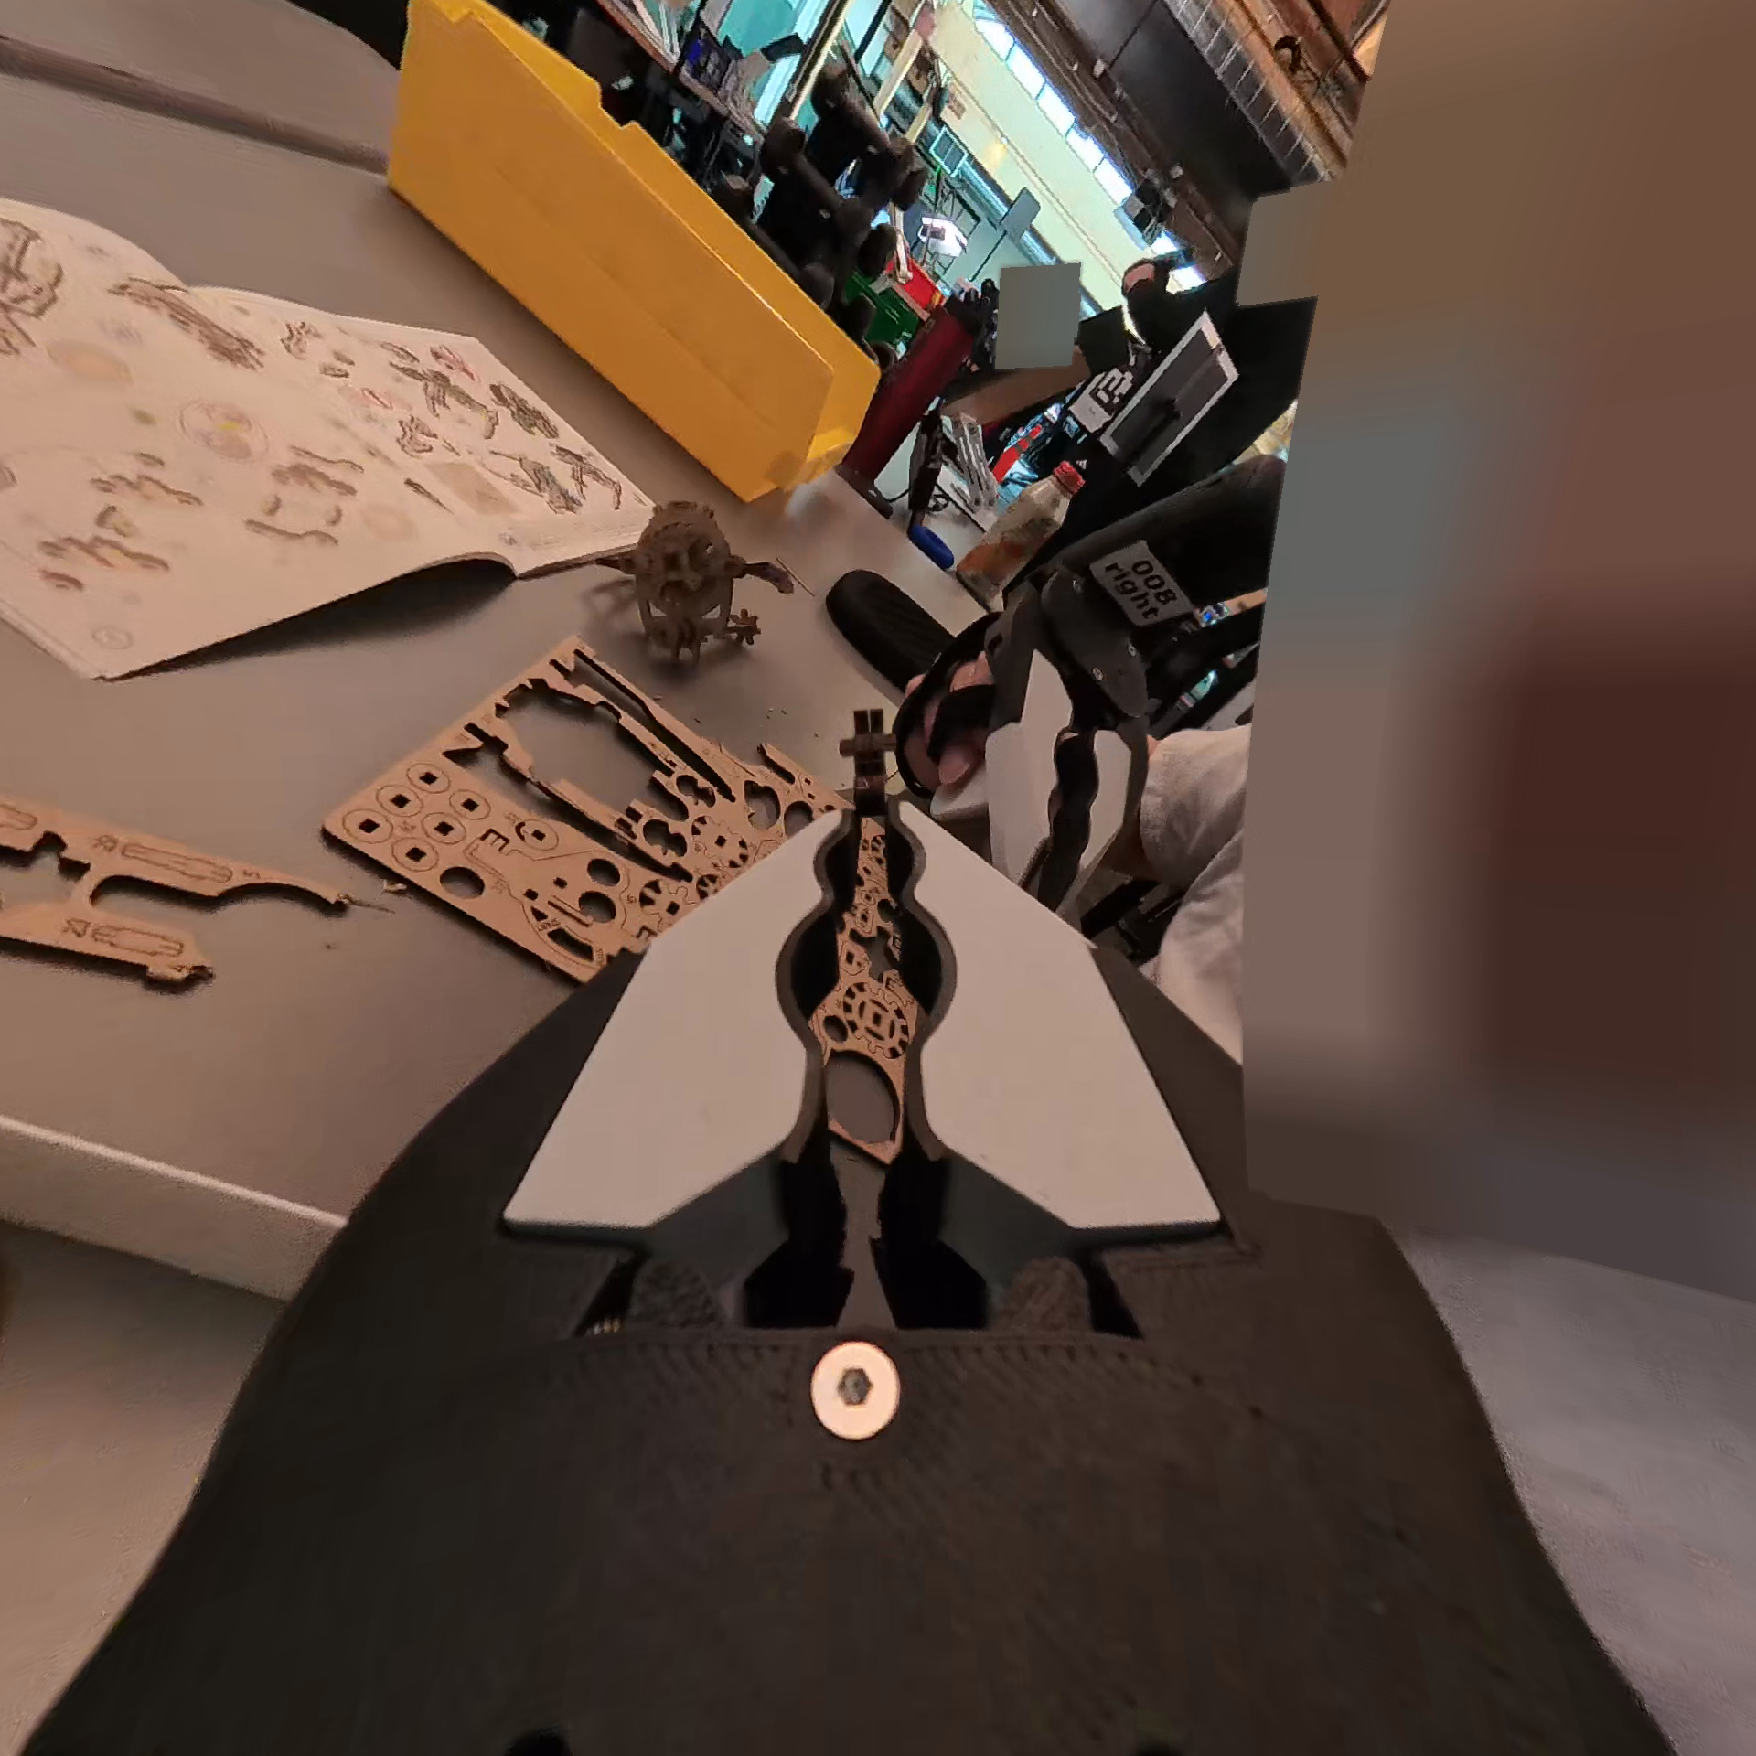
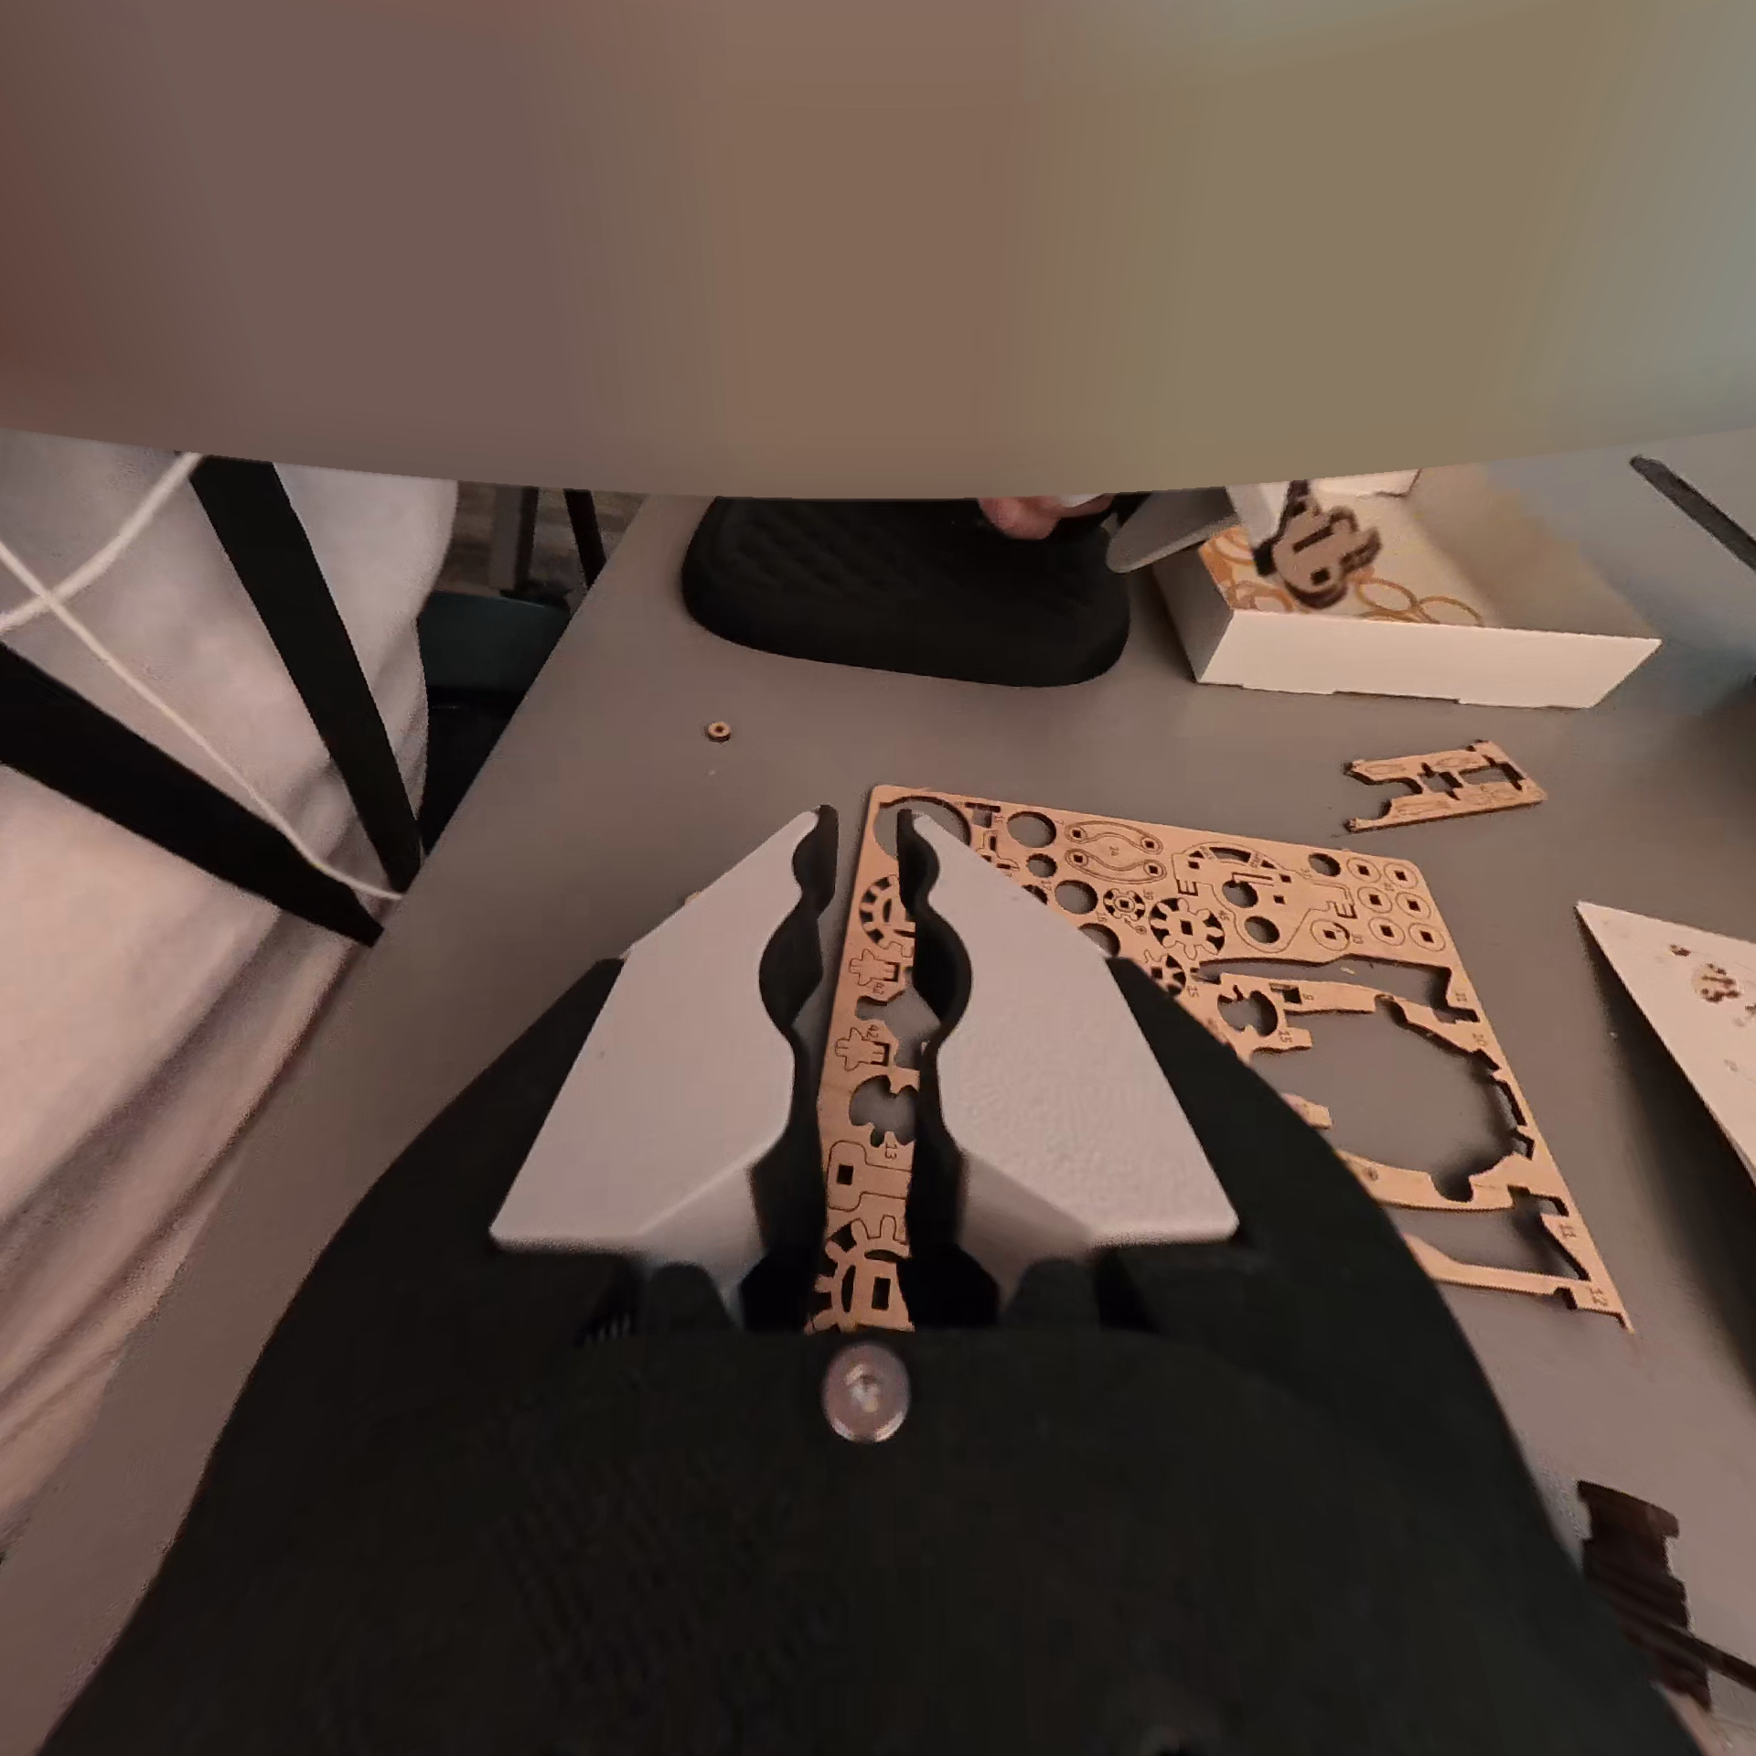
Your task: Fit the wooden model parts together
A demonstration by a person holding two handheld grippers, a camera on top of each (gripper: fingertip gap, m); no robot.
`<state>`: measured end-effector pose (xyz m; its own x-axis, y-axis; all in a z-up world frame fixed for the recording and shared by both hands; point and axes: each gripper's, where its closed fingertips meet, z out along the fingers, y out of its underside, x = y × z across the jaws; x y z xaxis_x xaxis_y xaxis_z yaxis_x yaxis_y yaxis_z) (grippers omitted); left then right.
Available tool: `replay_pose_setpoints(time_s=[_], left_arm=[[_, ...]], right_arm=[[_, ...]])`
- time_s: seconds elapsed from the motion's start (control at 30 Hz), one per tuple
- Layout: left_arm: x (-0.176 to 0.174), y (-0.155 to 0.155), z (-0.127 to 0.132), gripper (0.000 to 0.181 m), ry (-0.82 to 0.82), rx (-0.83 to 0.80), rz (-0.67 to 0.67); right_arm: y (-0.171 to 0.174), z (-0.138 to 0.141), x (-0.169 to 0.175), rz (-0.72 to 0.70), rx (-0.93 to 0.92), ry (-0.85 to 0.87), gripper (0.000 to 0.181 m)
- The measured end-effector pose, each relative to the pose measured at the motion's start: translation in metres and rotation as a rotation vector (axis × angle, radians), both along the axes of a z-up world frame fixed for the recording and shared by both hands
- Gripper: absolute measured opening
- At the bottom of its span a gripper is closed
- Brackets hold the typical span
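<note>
Above the wooden parts sheet (image 2: pixel 1226 1026), left tongs (image 1: pixel 867 798) pinch a small wooden piece (image 1: pixel 867 751); right tongs (image 2: pixel 867 827) hang slightly parted, empty.

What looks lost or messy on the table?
A tiny wooden ring lies alone on the grey table, apart from the punched wooden sheet. It looks like a stray part that got away. A broken-off sheet scrap lies separately too. Nothing seems spilled.

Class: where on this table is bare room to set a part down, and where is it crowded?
Free: the grey strip left of the sheet up to the pad, bar one washer. Crowded: beyond and right of it, among box, scrap and booklet.
</note>
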<state>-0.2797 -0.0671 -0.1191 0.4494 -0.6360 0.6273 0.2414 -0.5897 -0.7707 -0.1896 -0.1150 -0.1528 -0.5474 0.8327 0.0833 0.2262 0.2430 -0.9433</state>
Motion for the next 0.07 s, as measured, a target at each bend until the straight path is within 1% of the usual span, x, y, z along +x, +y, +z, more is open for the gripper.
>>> replay_pose_setpoints(time_s=[0.07], left_arm=[[-0.0010,0.0016,-0.0018,0.004,0.003,-0.003,-0.003]], right_arm=[[0.0019,-0.0032,-0.0011,-0.012,-0.012,-0.022,0.011]])
